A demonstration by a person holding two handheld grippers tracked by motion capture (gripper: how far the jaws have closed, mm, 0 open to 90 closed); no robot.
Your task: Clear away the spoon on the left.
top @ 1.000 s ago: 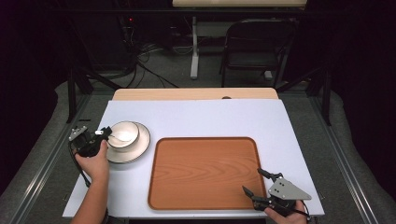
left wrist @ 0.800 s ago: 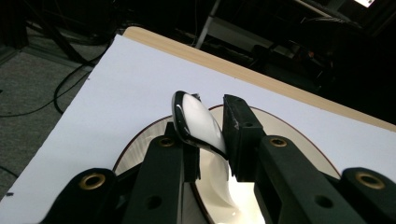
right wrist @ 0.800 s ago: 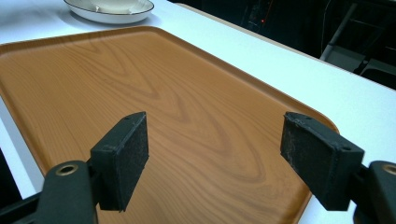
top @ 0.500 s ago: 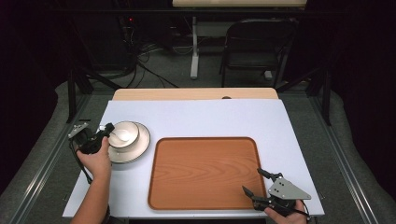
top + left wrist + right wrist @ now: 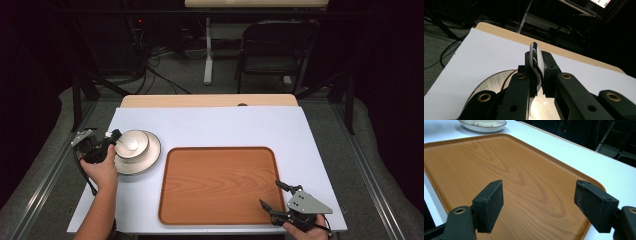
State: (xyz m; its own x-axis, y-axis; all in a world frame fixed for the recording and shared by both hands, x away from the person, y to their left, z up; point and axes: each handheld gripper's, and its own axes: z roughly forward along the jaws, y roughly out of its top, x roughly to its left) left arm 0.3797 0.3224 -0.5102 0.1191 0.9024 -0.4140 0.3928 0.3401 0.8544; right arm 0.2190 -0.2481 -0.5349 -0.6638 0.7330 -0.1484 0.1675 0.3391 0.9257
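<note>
At table's left edge: left gripper (image 5: 111,140) clamped on small plate (image 5: 131,143) rim, over larger plate (image 5: 149,156)
Right gripper (image 5: 276,195): jaws wide apart, holding nothing, above wooden tray (image 5: 215,185)

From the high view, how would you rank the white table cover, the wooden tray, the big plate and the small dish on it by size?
Largest to smallest:
1. White rectangular table cover
2. Brown wood-grain tray
3. Large round white plate
4. Small white dish, held at its rim by the left tongs

Plate (image 5: 496,81) mostly hidden behind left hand-held gripper (image 5: 537,75); right hand (image 5: 305,234) cut off by bottom edge.
</note>
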